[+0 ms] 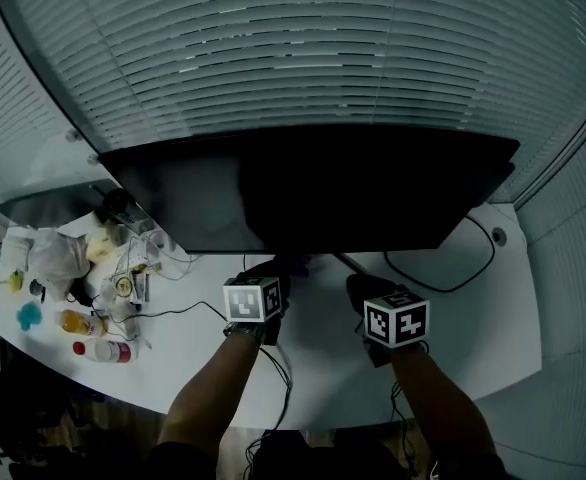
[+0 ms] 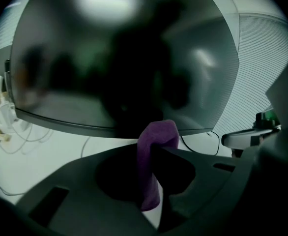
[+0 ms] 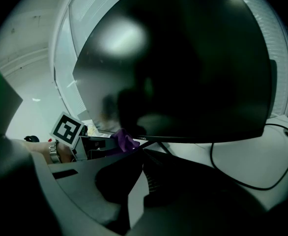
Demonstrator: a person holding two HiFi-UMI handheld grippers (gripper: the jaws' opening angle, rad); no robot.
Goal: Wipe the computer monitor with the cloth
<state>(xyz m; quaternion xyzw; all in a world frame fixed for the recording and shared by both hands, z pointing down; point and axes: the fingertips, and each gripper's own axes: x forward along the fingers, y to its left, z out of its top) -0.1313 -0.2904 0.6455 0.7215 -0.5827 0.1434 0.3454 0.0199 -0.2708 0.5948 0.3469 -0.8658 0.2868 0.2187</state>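
Two grippers sit at centre frame below the dark computer monitor [image 1: 313, 188] on a white bench [image 1: 473, 308]. The left gripper [image 2: 153, 150] jaws clamp a purple cloth [image 2: 158, 134] by the screen's lower edge. The right gripper [image 3: 141, 151] jaws are closed and empty.

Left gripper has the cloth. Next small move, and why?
Probably lift the left gripper forward and up until the purple cloth meets the monitor screen. Its jaws are shut on the cloth, which sits near the screen's lower edge and does not appear to touch it yet.
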